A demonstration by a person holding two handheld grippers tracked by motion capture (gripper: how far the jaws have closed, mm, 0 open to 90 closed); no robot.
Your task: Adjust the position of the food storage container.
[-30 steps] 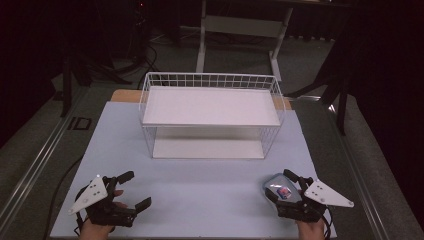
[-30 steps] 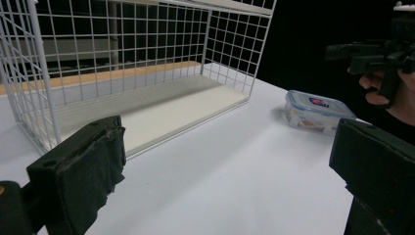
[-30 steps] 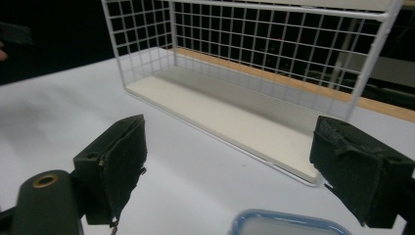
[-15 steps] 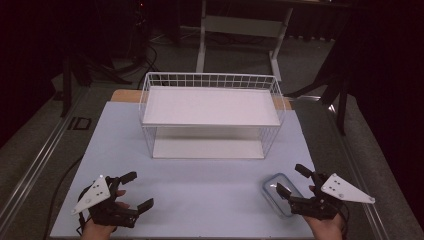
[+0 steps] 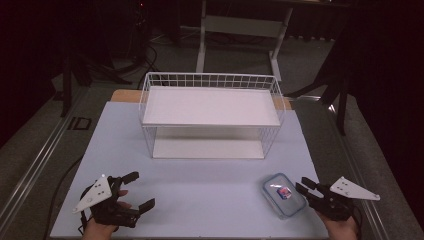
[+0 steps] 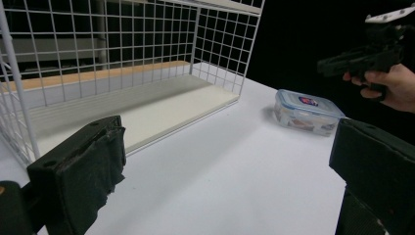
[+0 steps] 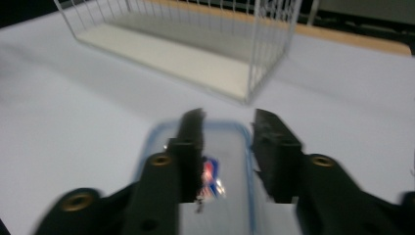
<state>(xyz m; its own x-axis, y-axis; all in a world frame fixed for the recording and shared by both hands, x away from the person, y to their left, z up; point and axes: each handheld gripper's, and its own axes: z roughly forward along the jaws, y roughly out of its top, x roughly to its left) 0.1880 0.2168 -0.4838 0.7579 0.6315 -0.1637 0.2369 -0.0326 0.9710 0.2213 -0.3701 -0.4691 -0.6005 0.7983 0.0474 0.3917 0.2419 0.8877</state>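
High view: I had the left gripper (image 5: 136, 190) low over the near left part of the white table (image 5: 200, 200), jaws spread wide and holding nothing. Beyond its fingertips and off to their right stood the white wire rack (image 5: 212, 115), two shelves, well apart from both tools. The right gripper (image 5: 303, 187) sat at the near right, pointing left. Its jaws were parted a little and nothing lay between them. A clear box with a blue-rimmed lid (image 5: 284, 195) lay flat on the table just in front of those tips; I could not tell whether they touched its edge. A small red-and-blue label showed on the lid.

Left gripper view: my left fingers (image 6: 83, 176) rose far apart at either side of the frame, bare table between them. The wire rack (image 6: 147, 58) stood ahead of the left-side finger, its lower shelf resting on the table. The box (image 6: 306, 111) sat ahead, nearer the right-side finger, well beyond both. Past it I saw the right gripper (image 6: 364, 56) in a hand (image 6: 391, 88), raised above the table.

Right gripper view: blurred. The right fingers (image 7: 188, 147) stood a narrow gap apart, clamped on nothing. The box (image 7: 215, 181) lay under and between them, lid up. The rack (image 7: 195, 49) stood farther ahead, past the tips.
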